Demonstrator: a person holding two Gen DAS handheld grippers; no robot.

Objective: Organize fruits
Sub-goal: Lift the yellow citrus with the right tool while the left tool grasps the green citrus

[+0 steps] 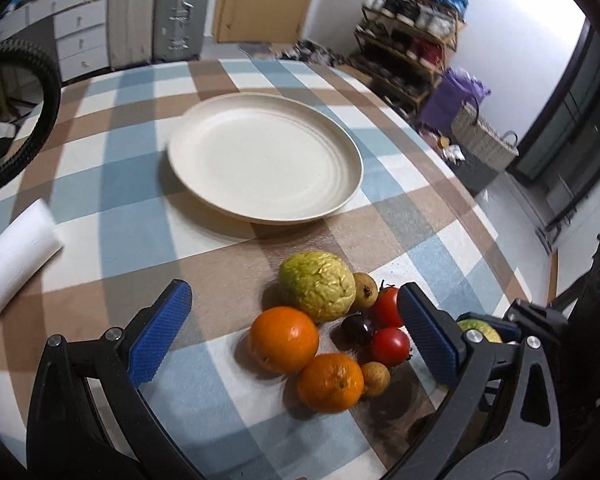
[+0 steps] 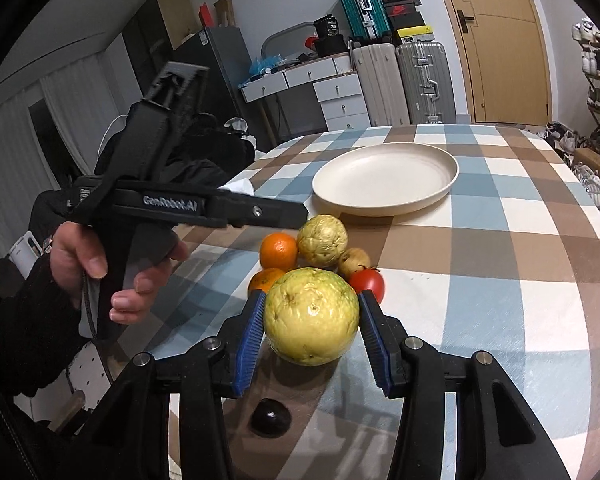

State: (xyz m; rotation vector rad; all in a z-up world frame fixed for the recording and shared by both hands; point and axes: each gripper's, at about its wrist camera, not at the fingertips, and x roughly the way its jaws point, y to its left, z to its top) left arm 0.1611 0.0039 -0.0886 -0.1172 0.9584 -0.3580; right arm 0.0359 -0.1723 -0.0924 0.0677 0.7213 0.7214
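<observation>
A cream plate [image 1: 260, 160] lies bare at the middle of the checked tablecloth. In front of it is a fruit pile: a wrinkled green guava [image 1: 318, 286], two oranges [image 1: 283, 339], two tomatoes [image 1: 390, 346], a dark plum [image 1: 358, 328] and small brown fruits [image 1: 375, 378]. My left gripper [image 1: 294, 336] is open just above the pile, its blue pads either side of the oranges. My right gripper [image 2: 313, 342] is shut on a large yellow-green guava [image 2: 311, 316], held above the table near the pile. Another dark plum [image 2: 271, 417] lies below it. The plate [image 2: 380, 210] is beyond.
A white roll [image 1: 16, 256] lies on the table's left side. A person's hand [image 2: 100, 264] holds the left gripper [image 2: 284, 218] over the pile. Suitcases [image 2: 420, 80], drawers and a door stand behind the table; a shoe rack [image 1: 412, 40] is to the right.
</observation>
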